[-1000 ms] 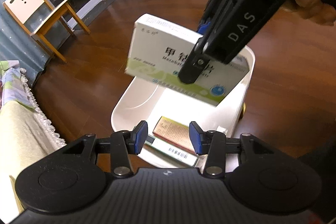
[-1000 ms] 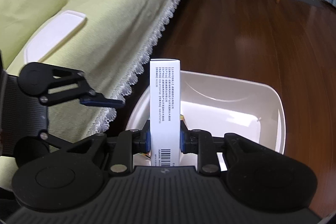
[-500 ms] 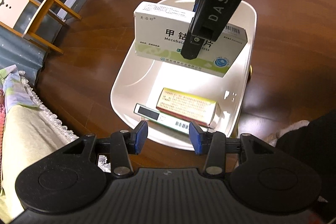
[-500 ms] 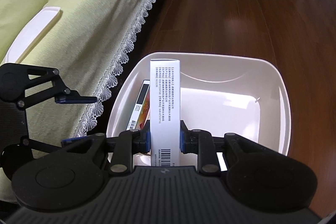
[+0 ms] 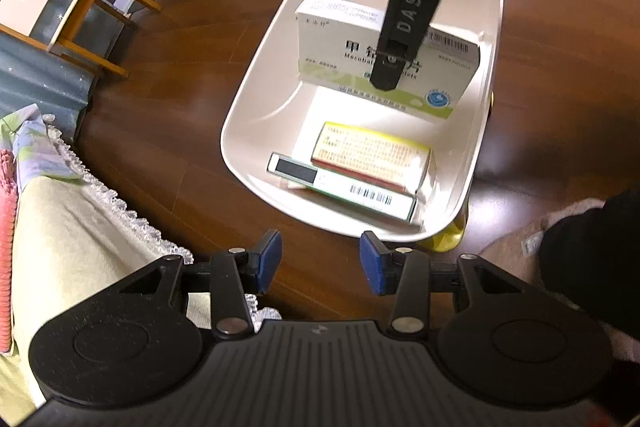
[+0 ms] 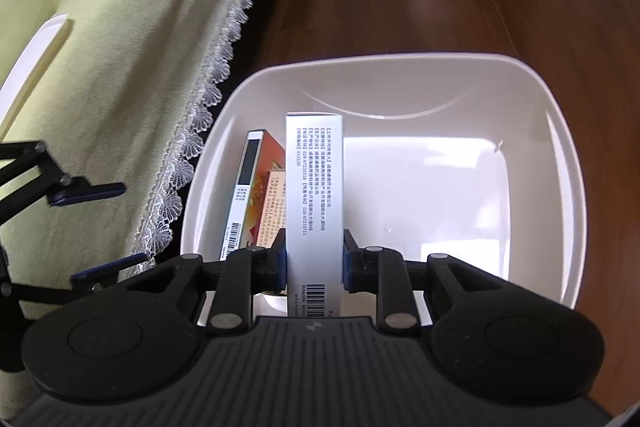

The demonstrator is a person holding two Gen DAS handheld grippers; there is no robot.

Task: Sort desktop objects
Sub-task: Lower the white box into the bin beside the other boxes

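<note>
- the white medicine box [image 5: 340, 43] is held inside the white tub [image 5: 256, 107], up above the tub's floor, standing on its long edge.
- the right claw [image 6: 314, 263] is clamped on the box, one blue pad on each flat side.
- two more boxes lie at the near end of the tub: a yellow and orange box [image 5: 372, 157] on top of a long white box [image 5: 344, 187].
- the left claw [image 5: 320, 263] is apart, with nothing in it, just outside the tub's near rim.
- the tub sits on the dark wood counter [image 5: 160, 131].
- a green cloth with a lace edge [image 6: 132, 75] is beside the tub.
- a wooden chair [image 5: 60, 11] stands far off.
</note>
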